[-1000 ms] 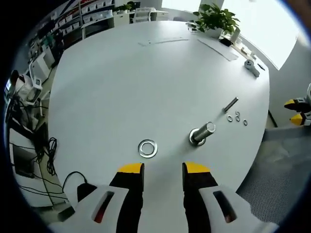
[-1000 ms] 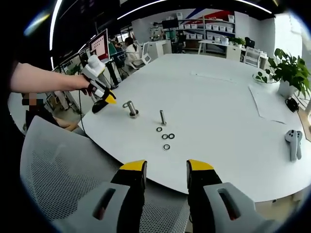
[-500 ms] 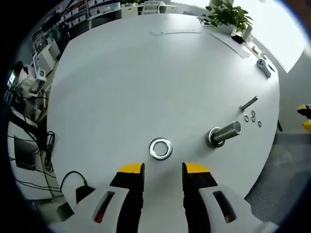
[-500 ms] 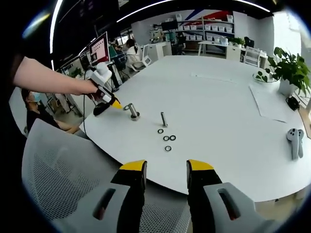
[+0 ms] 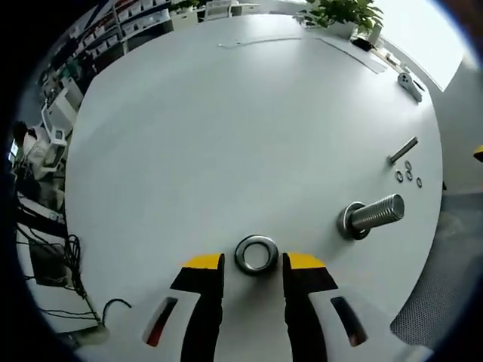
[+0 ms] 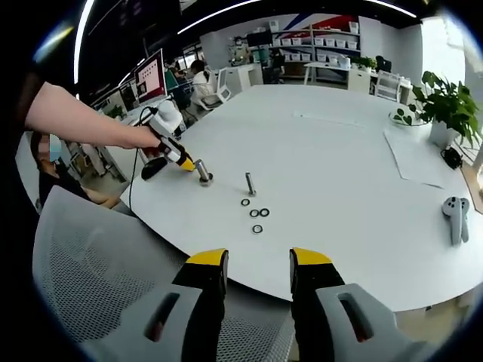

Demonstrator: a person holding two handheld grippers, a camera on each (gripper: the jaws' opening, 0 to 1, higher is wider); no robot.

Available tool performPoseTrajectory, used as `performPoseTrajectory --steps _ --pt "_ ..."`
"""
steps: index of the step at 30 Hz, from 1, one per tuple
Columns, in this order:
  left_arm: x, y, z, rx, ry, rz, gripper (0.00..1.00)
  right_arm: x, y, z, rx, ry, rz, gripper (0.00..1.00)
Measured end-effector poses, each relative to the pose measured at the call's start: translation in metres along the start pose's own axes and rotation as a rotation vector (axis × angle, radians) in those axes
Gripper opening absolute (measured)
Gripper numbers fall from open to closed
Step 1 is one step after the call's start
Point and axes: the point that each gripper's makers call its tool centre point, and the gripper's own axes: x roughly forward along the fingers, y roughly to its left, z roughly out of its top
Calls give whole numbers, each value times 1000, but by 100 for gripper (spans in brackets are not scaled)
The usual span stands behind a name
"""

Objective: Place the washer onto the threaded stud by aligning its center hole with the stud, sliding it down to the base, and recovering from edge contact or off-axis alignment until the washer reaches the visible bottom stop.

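With washer (image 5: 256, 253) flat on table (image 5: 226, 128), just ahead of spread left jaws, beside stud (image 5: 371, 215): could skid off yellow tips. Right gripper (image 6: 253, 271) agape, far back.

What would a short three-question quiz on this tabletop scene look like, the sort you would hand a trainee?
1. True or false: the large washer already sits on the threaded stud.
2. Where does the washer lie relative to the left gripper?
A. between its open jaw tips
B. far off by the potted plant
C. on top of the stud
3. Fill in: beside the thin bolt, the right gripper view shows ____ small rings on the table.

Key
1. False: it lies flat on the table, apart from the stud.
2. A
3. four
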Motion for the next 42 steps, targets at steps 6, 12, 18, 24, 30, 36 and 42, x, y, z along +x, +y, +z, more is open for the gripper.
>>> performPoseTrajectory --steps 6,12,18,24,30,36,42 --pt "-1 -9 0 68 7 -4 26 0 0 0 -3 4 -4 35" --pt "0 -11 3 70 15 -13 23 0 -1 0 -5 5 -5 35" --pt "-3 -14 0 57 29 -17 21 -1 -1 0 0 1 -10 35" --pt "-1 -12 0 46 40 -15 21 0 -3 -1 -2 0 -14 35" --pt "-2 -21 -11 105 75 -38 20 -1 -2 0 -2 -2 -14 35" --pt "-6 -39 -26 183 128 -66 20 -1 -3 0 -2 -4 -13 35" --pt "-16 -63 -39 240 186 -137 21 -1 -3 0 1 -8 -12 35"
